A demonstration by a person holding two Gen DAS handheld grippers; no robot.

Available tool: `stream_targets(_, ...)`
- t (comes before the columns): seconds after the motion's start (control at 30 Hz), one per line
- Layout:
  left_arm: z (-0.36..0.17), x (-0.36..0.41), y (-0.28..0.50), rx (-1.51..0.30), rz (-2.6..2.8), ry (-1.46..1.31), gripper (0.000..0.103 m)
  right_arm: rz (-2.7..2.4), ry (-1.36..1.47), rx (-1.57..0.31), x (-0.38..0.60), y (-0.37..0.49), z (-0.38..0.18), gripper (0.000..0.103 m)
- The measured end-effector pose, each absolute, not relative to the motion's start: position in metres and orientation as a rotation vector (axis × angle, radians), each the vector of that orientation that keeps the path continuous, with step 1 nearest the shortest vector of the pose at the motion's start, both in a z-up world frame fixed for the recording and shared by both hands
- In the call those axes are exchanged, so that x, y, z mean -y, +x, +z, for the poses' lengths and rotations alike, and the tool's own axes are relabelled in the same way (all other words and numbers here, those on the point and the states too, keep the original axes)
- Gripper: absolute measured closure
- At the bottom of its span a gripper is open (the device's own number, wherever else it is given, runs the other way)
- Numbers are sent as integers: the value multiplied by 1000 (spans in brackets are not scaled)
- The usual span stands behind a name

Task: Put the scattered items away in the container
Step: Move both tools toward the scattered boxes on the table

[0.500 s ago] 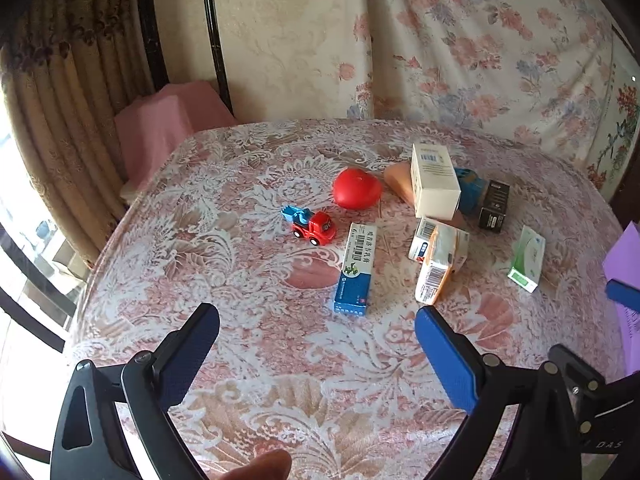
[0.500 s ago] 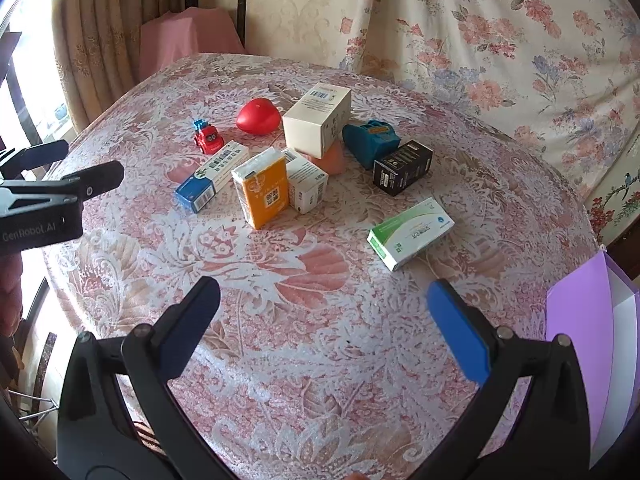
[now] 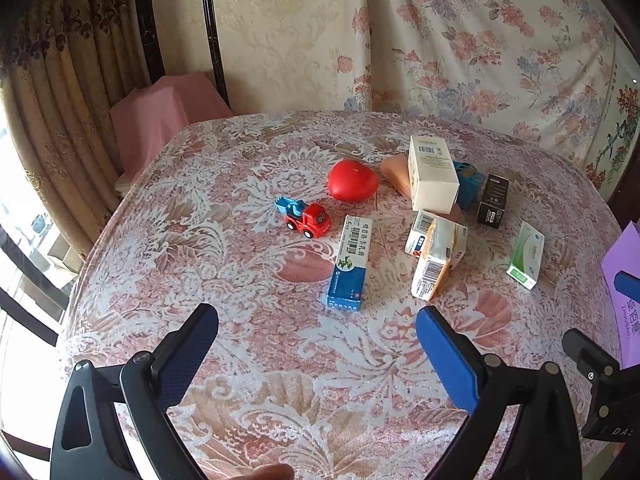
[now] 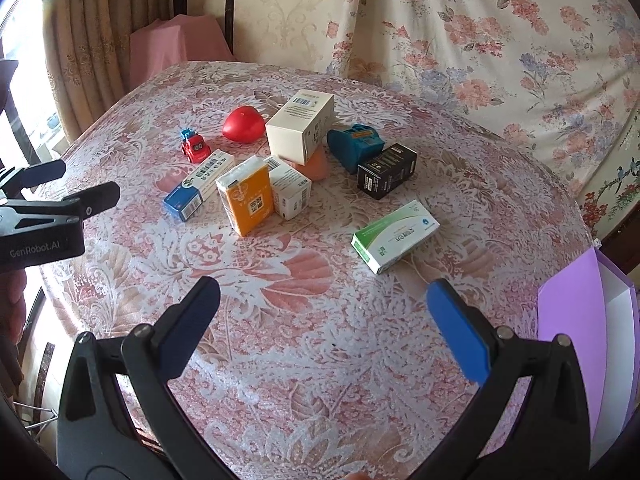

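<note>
- The bench (image 4: 320, 360) is round under a pink lace-patterned cloth; every item I can see lies on it, none in the container, so the sorting looks mostly ahead.
- The container (image 4: 576, 344), a purple box with a white inside, sits open at the near right edge; what it holds is hidden.
- The left tool (image 3: 316, 332) and right tool (image 4: 322, 304) hover over the near bench, both spread wide and empty.
- A white carton (image 4: 300, 128) stands tallest, propped on something peach-coloured.
- Stiff cardboard boxes: orange (image 4: 248, 200), green-and-white (image 4: 394, 236) nearest the container, long blue-and-white (image 4: 198, 188), black (image 4: 386, 170).
- A glossy red heart-shaped piece (image 3: 352, 180) lies far left of the cluster.
- A blue plastic toy (image 4: 354, 148) sits behind the black one.
- Smallest, a red-and-blue toy truck (image 3: 306, 218).
</note>
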State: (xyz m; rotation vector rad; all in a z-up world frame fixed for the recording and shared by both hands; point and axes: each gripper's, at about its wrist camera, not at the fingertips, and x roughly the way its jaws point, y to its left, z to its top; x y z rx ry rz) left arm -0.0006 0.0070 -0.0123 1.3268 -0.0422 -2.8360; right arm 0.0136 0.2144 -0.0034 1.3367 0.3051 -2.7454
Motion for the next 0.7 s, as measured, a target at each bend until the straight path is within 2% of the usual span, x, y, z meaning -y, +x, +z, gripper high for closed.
stream_targets(0.7, -23, -4, -5, 14, -2785, 1446, 3, -2789, 1305, -301, -233, 12, 0, 0)
